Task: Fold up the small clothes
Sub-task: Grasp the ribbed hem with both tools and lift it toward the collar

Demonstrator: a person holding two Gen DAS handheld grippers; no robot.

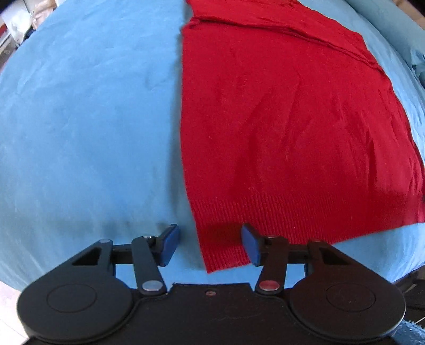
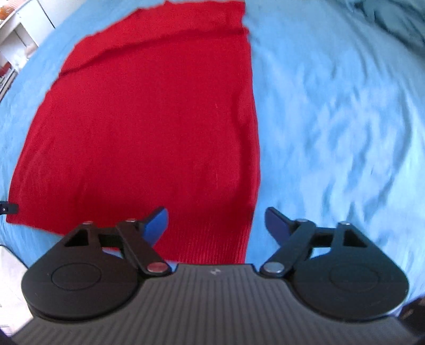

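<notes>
A red knit garment (image 1: 287, 127) lies flat on a blue sheet (image 1: 85, 127), ribbed hem nearest me. My left gripper (image 1: 211, 245) is open, with the hem's near left corner between its blue pads (image 1: 168, 245). In the right wrist view the same garment (image 2: 148, 127) fills the left and middle. My right gripper (image 2: 216, 227) is open, with the hem's near right corner between its fingers. A fold line crosses the garment's far part in both views.
The blue sheet (image 2: 340, 127) covers the whole surface and is wrinkled to the right. Bunched blue fabric (image 2: 398, 18) lies at the far right. White furniture (image 2: 16, 34) stands beyond the far left edge. The near edge of the surface is just below the grippers.
</notes>
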